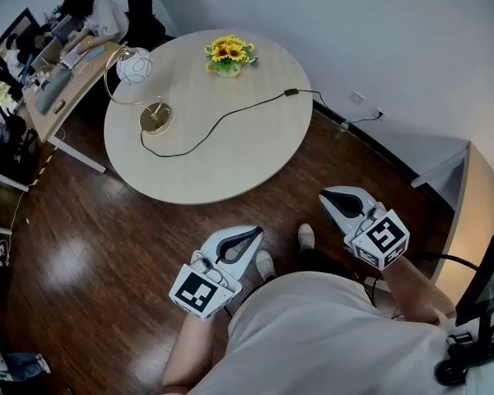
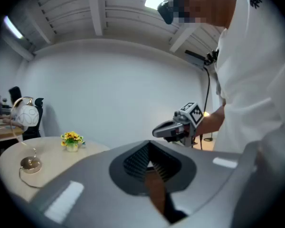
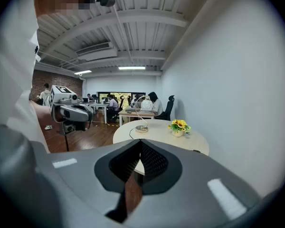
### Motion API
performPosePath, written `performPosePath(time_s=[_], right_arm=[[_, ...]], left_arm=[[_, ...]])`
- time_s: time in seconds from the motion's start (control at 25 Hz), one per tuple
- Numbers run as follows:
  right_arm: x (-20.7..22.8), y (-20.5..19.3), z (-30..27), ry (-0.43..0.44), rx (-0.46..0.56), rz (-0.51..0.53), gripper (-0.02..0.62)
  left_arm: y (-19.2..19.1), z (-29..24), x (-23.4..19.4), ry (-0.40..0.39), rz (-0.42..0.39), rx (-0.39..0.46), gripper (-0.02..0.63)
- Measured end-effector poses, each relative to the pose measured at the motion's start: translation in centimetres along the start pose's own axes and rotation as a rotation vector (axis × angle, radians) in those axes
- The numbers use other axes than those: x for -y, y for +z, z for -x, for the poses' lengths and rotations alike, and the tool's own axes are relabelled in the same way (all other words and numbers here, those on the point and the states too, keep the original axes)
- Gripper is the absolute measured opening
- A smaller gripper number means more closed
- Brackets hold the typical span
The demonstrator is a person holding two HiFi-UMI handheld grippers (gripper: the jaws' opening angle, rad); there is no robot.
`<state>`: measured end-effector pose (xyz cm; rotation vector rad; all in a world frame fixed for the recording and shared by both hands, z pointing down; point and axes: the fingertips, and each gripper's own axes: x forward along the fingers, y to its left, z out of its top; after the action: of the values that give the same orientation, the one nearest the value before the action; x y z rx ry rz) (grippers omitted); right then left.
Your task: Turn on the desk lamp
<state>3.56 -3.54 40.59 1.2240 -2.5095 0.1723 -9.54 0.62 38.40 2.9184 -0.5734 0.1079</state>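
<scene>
Left gripper (image 1: 253,235) and right gripper (image 1: 329,197) are empty, jaws pressed together. The far desk lamp (image 1: 156,118) looks light and its globe fragile, so press the cord's likely switch (image 1: 290,92).

Left gripper (image 1: 255,232) and right gripper (image 1: 325,196) side by side, apart, pointing forward, both jaws together, nothing gripped.

A round, pale tabletop (image 1: 230,163) stands on a dark wooden floor (image 1: 90,262) near a white wall (image 1: 379,31), with a work desk (image 1: 81,79) and black office chair (image 1: 140,11) beyond, under ceiling strip lights (image 3: 131,68).
</scene>
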Motion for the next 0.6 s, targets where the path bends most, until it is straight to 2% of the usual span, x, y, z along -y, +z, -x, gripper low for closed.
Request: performPosePath(time_s=[0.28, 0.4, 0.6], right_arm=[[6.3, -1.5, -8.5, 0.023, -0.028, 0.005, 0.003], [10.3, -2.7, -12.0, 0.034, -0.046, 0.007, 0.003], [18.3, -4.4, -18.6, 0.044, -0.089, 0.009, 0.003]], left_arm=[[0.2, -0.4, -6.2, 0.098, 0.008, -0.017, 0.017], [0.5, -1.7, -8.3, 0.135, -0.001, -0.035, 0.017], [2.3, -5.9, -13.2, 0.211, 0.041, -0.019, 0.017]])
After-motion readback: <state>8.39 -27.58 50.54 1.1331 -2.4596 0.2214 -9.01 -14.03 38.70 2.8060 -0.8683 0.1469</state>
